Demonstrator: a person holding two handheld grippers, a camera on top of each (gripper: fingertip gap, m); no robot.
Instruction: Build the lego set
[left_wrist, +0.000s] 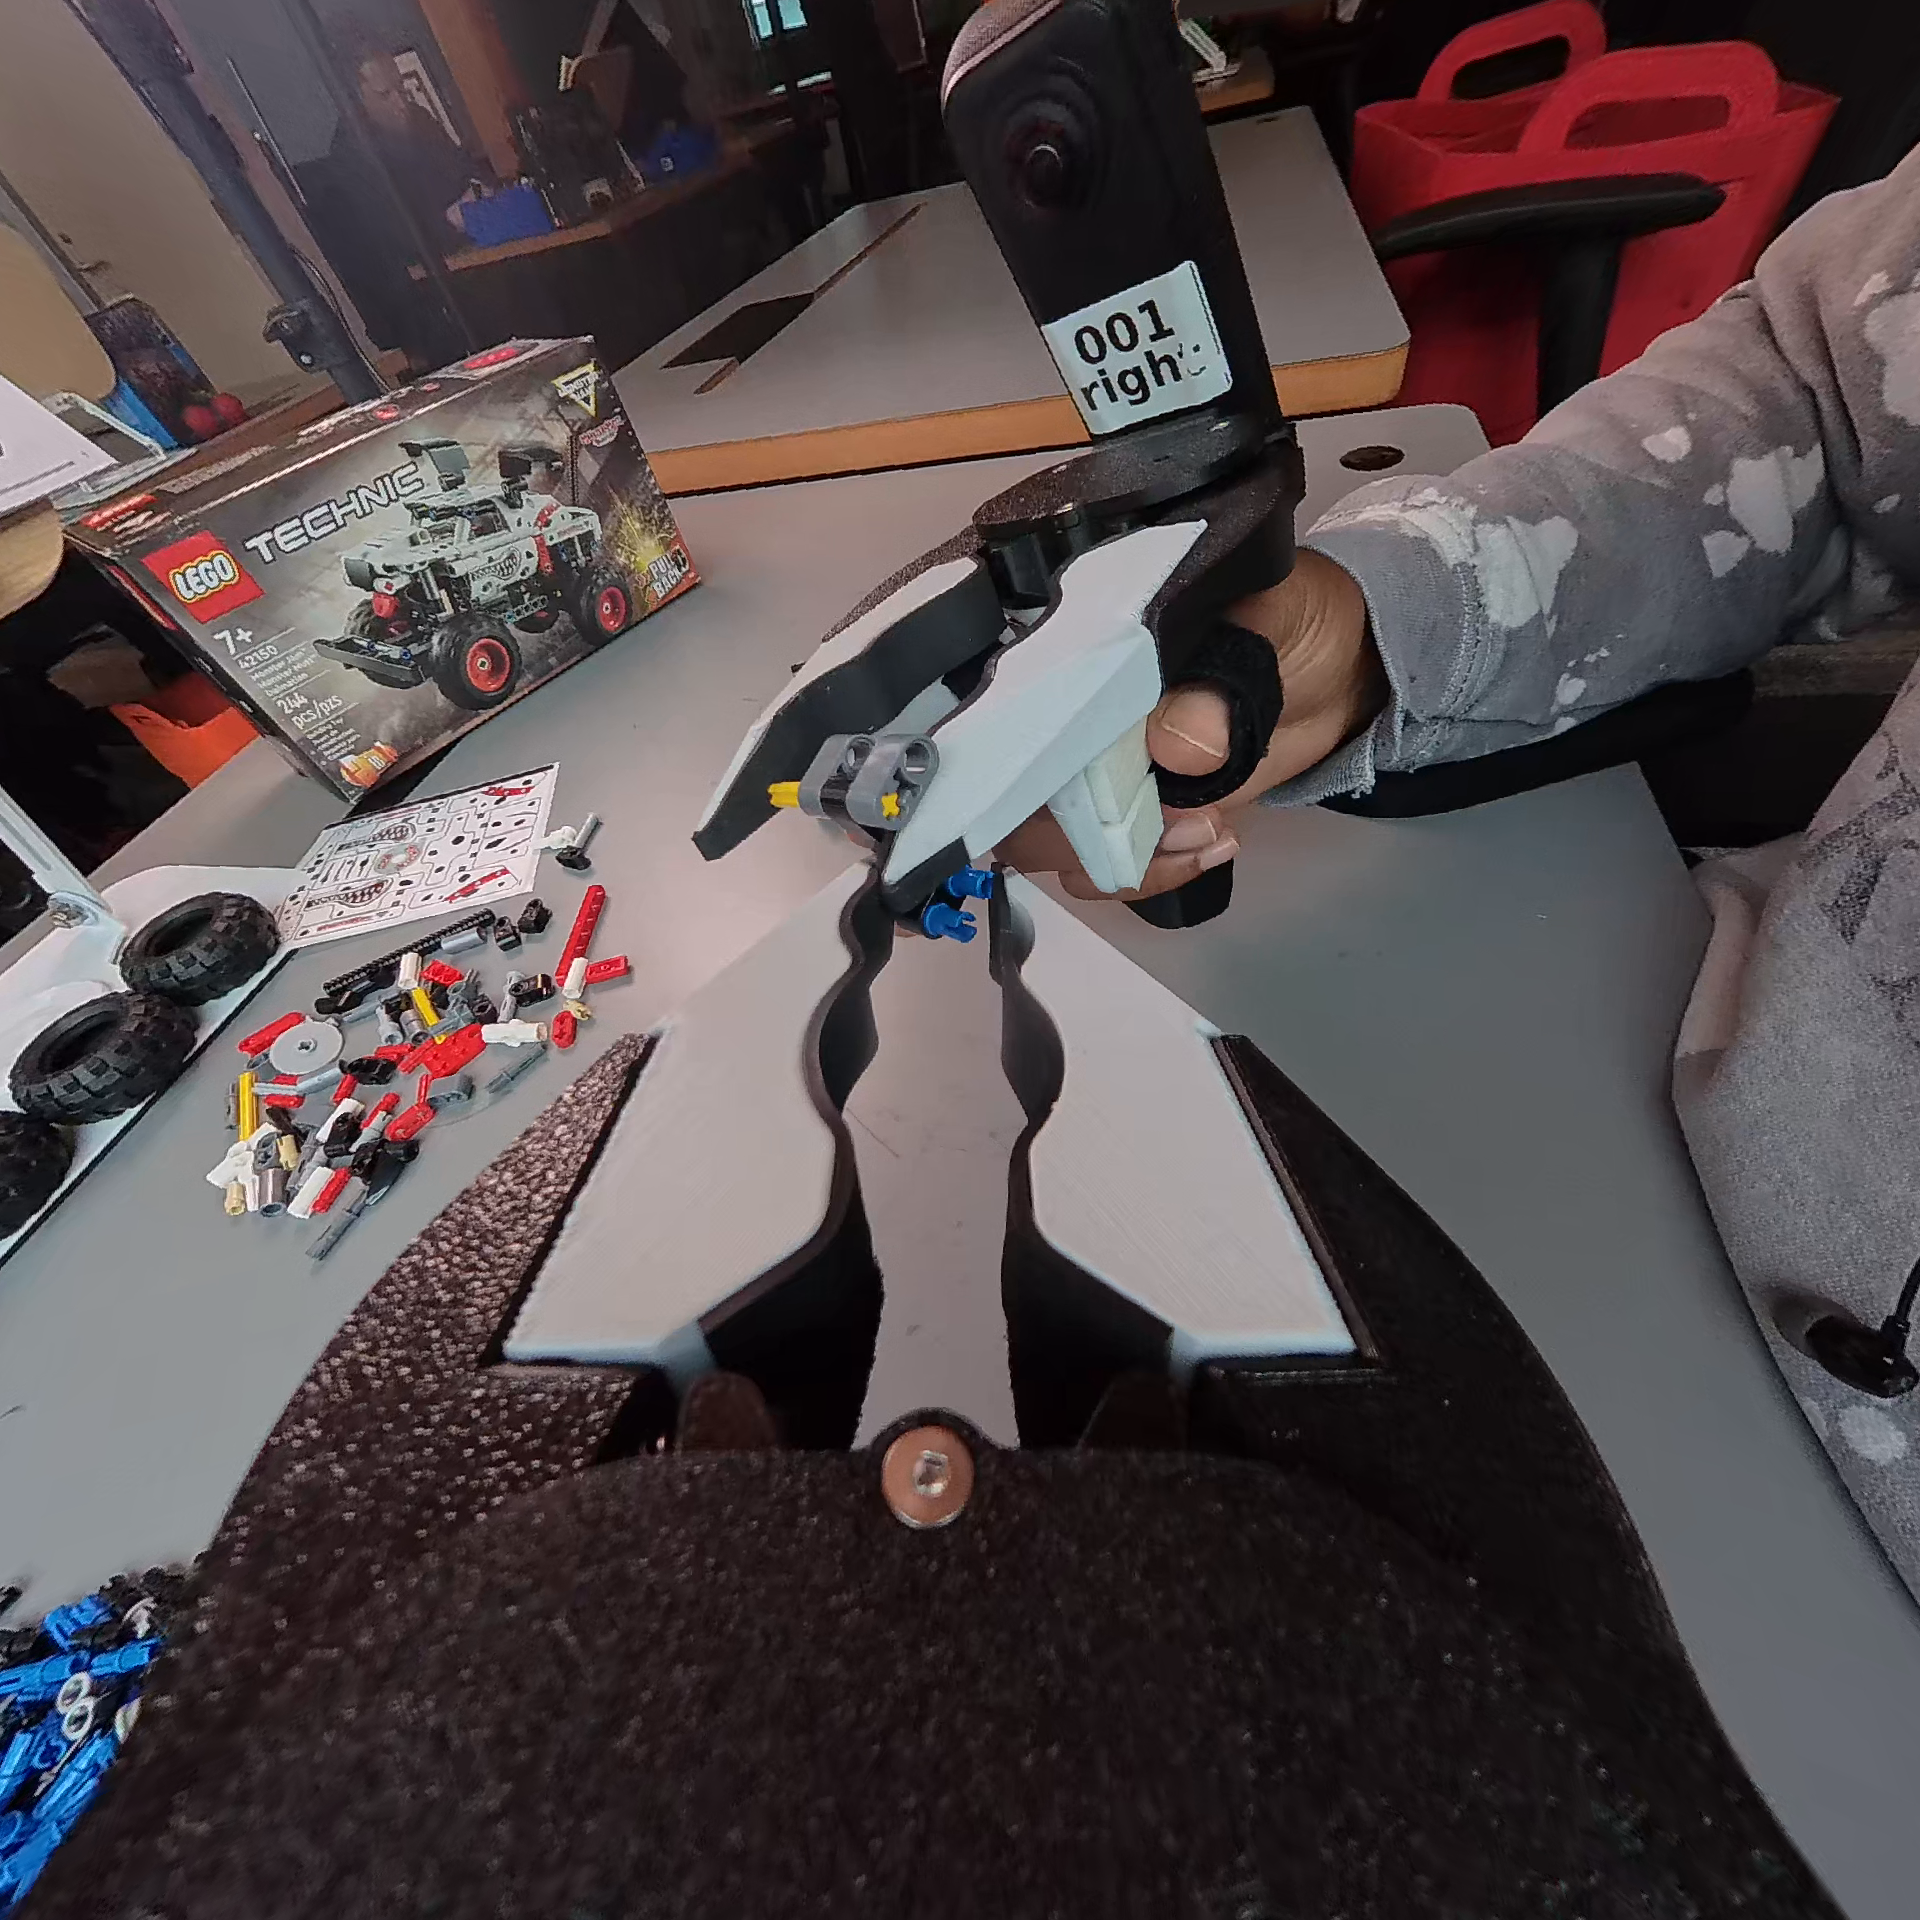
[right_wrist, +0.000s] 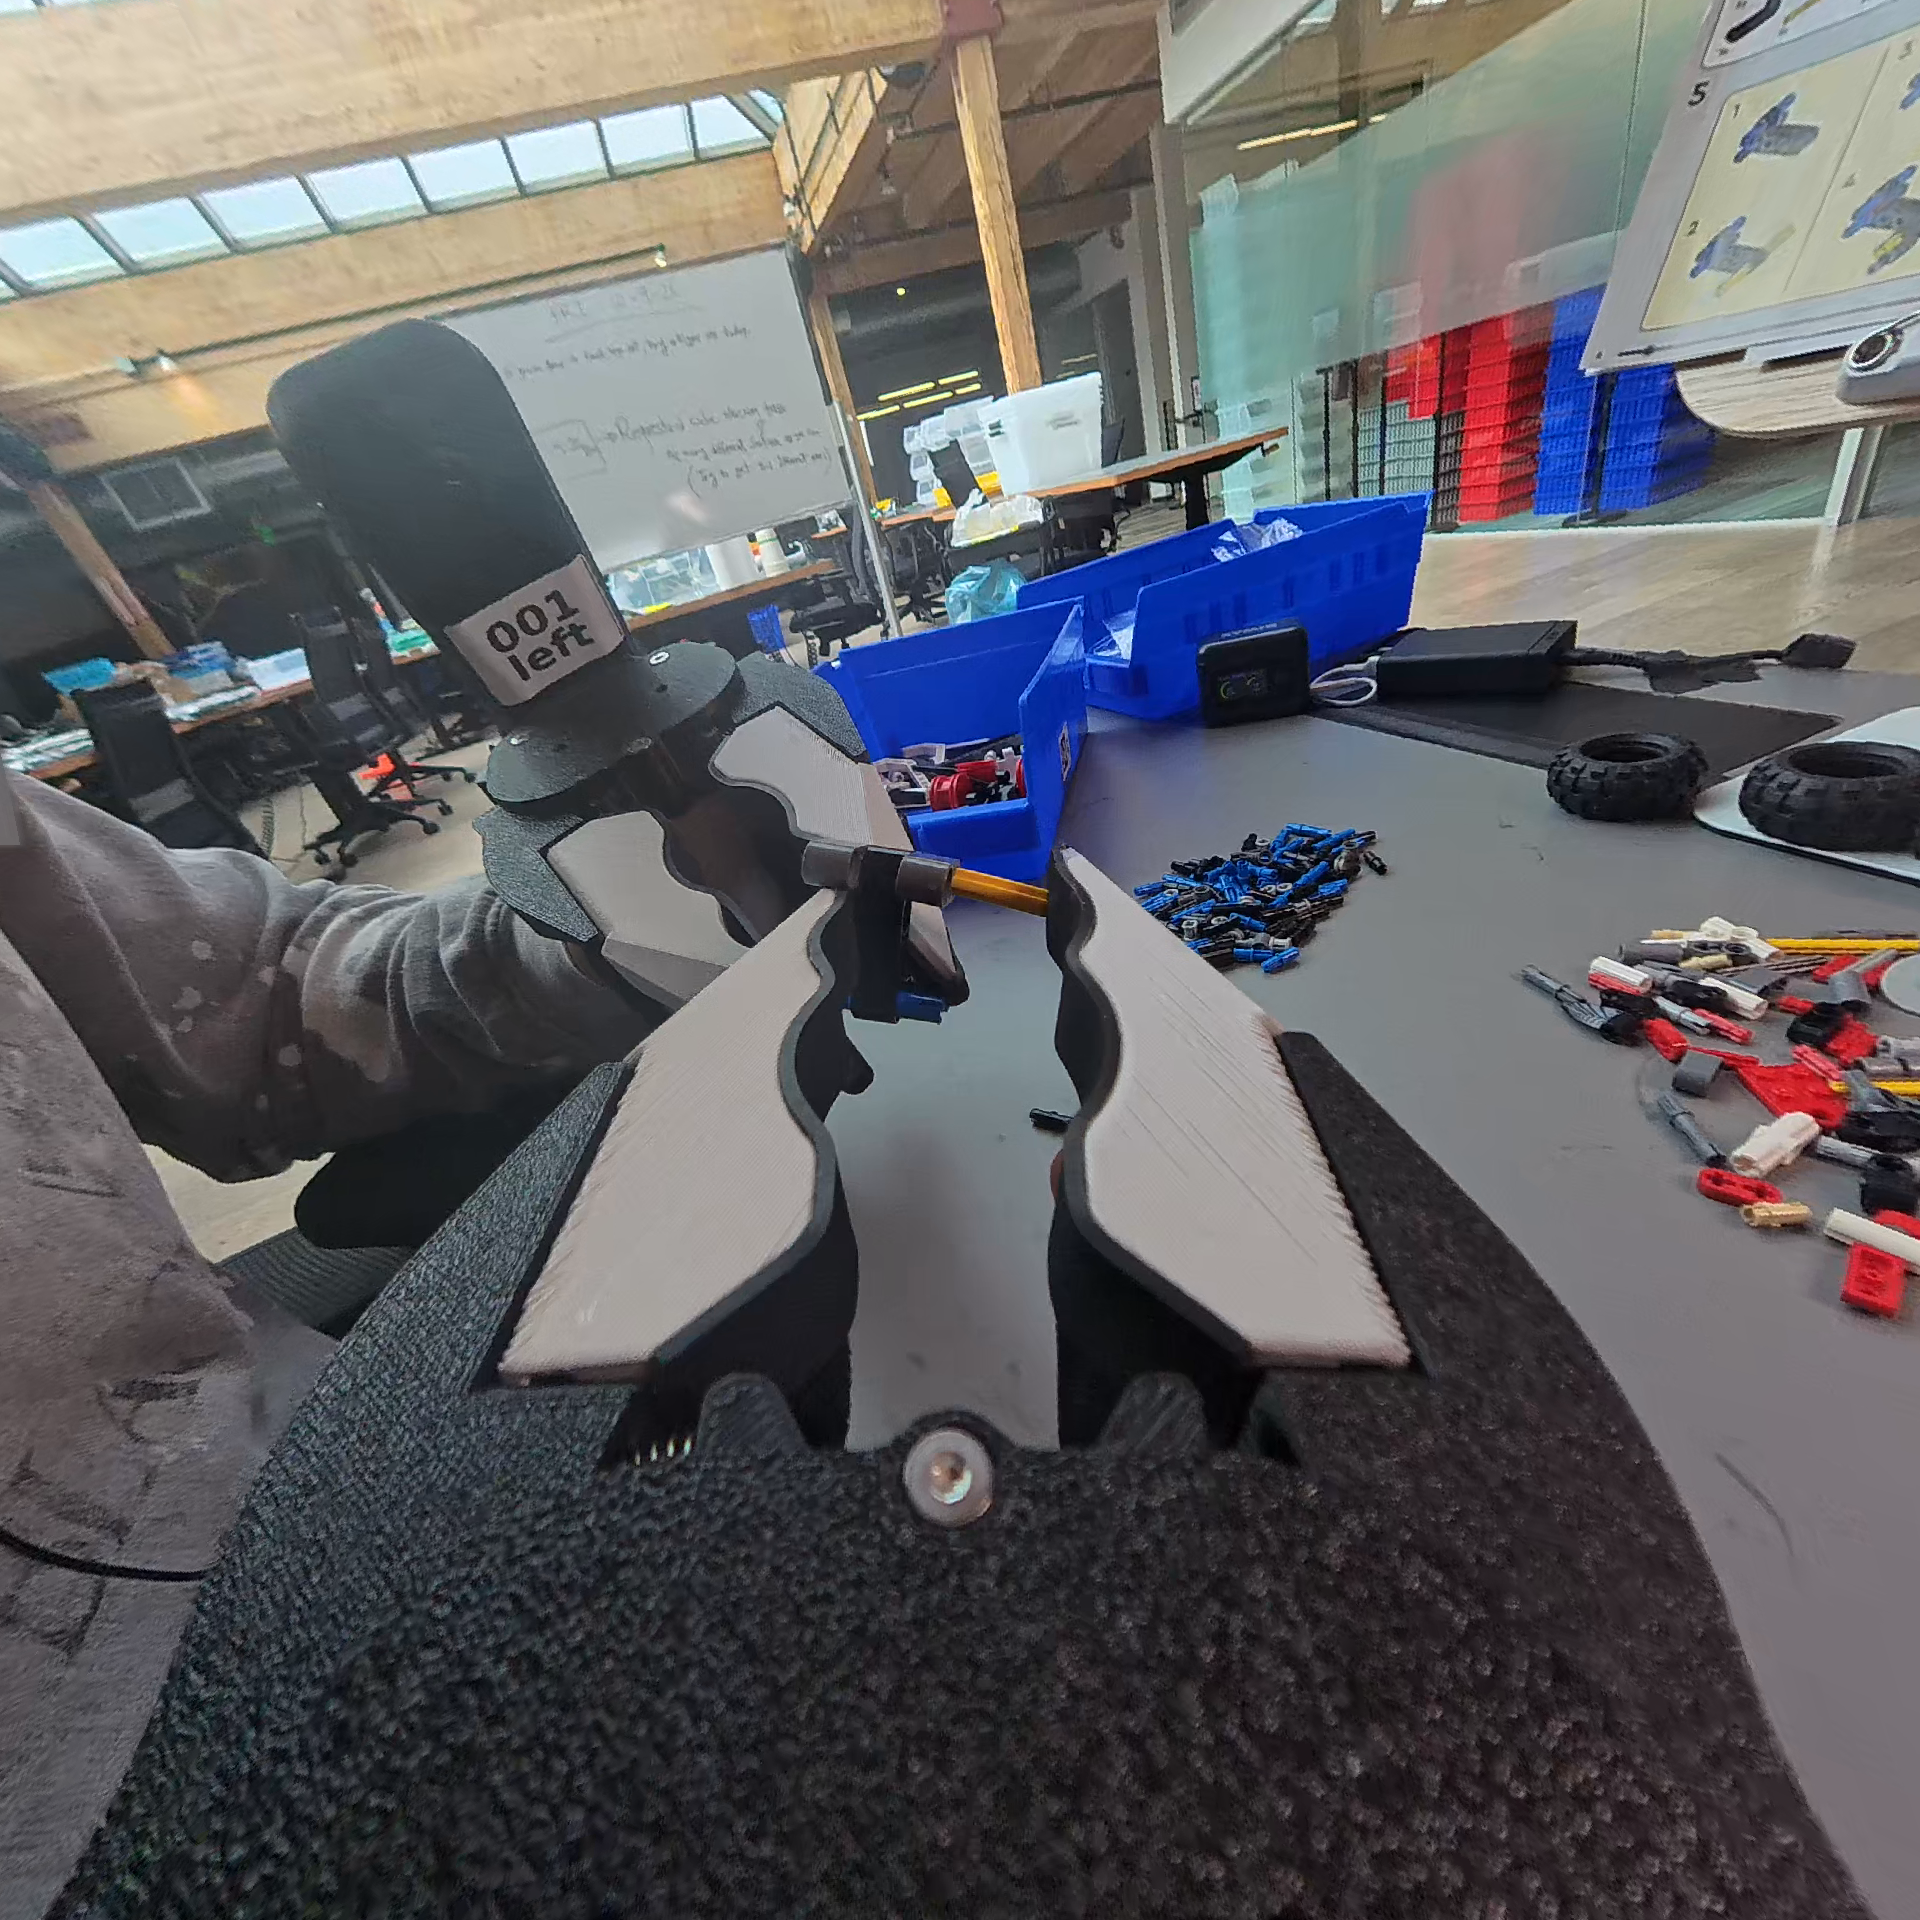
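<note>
We are clamping the grey-and-yellow axle assembly (left_wrist: 878, 774) in the right gripper (right_wrist: 945, 894), above the grey table (left_wrist: 1351, 1039) | left gripper (left_wrist: 940, 904) tips are straddling its blue pins (left_wrist: 956, 904), grip unclear | bare tabletop is lying beneath | counting three tyres (left_wrist: 197, 945), one set box (left_wrist: 395, 582), two blue bins (right_wrist: 1226, 613) | loose parts (left_wrist: 405, 1049) are crowding the box side

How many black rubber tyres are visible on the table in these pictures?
3, in a row at the left of the left wrist view: far tyre, middle tyre, and near tyre, cut by the frame edge. More may lie out of view.
</note>
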